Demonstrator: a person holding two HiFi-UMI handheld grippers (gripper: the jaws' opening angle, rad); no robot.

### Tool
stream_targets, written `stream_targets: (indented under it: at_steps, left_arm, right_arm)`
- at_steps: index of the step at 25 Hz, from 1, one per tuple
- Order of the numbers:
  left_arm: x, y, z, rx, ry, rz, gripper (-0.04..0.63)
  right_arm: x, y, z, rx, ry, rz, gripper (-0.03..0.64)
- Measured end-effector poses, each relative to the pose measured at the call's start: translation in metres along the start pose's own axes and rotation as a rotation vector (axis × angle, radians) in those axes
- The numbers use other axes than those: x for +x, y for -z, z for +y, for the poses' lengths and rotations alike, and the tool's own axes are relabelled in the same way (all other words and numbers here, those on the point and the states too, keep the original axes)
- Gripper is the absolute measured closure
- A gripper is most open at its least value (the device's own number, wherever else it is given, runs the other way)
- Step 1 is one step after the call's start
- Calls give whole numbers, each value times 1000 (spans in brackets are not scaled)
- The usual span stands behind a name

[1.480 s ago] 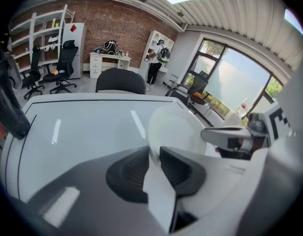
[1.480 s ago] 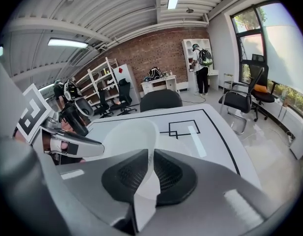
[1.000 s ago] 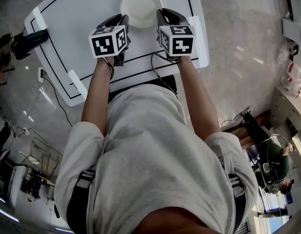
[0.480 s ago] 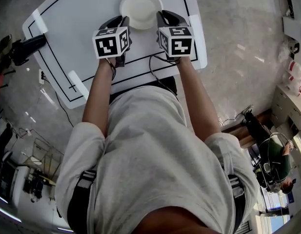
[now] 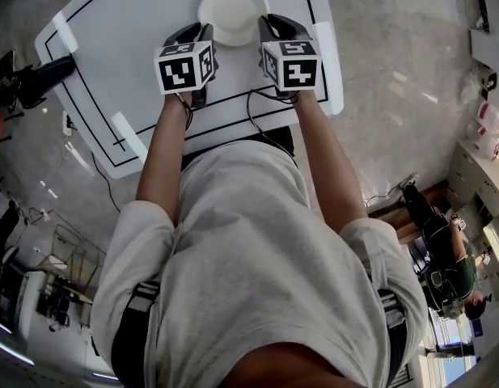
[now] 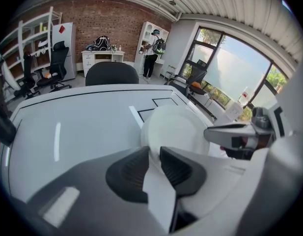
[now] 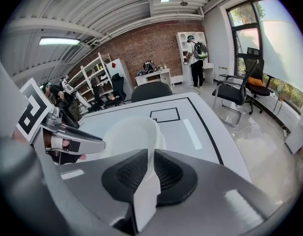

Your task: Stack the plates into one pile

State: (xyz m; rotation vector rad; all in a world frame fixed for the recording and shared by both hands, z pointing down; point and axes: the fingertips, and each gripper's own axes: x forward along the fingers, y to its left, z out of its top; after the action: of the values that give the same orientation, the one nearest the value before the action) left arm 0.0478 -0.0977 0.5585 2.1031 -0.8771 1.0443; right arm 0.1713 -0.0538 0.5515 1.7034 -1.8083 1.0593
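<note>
Plate [image 5: 233,10]: white, deep-sided, on the white tabletop [image 5: 128,31] at its far middle. The inside shows plain white in all three views. It lies partly over a black outlined rectangle [image 7: 165,115] drawn on the tabletop.

Left claw [image 5: 204,31]: at the plate's left edge. Left gripper view: the two dark ribbed pads [image 6: 126,173] stand close together with the white rim between them, pinching the plate [image 6: 173,129].

Right claw [image 5: 266,24]: at the plate's right edge. Right gripper view: pads pressed onto the rim of the plate [image 7: 129,134], which rises as a thin white wall between them.

Hard to make out:
- One plate or several nested: cannot tell. The right gripper view shows a second pale edge just behind the pinched rim, too faint to settle it.
- Head view: the marker cubes [image 5: 184,67] cover both hands, and the claw tips are small and dark against the rim.

Per view:
- Only the gripper views show the rim inside the pads.
- Each gripper view also catches the opposite claw across the plate: right one [image 6: 239,136], left one [image 7: 68,139].
- Only the head view shows both claws flanking the plate at once.
</note>
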Motion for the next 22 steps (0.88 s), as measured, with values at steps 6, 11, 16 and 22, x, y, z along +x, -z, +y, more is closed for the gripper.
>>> stream_targets:
  at_steps: [6, 11, 16, 22]
  left_arm:
    - [6, 1, 4, 27, -22, 5, 518]
    - [7, 1, 2, 41, -44, 2, 515]
    - [9, 1, 4, 41, -55, 0, 514]
    - [10, 1, 6, 52, -71, -2, 506]
  right_arm:
    - [6, 4, -1, -23, 19, 5, 568]
    - [8, 5, -3, -56, 26, 9, 563]
    - [11, 4, -3, -67, 22, 14, 561]
    - [14, 5, -5, -78, 33, 22, 546]
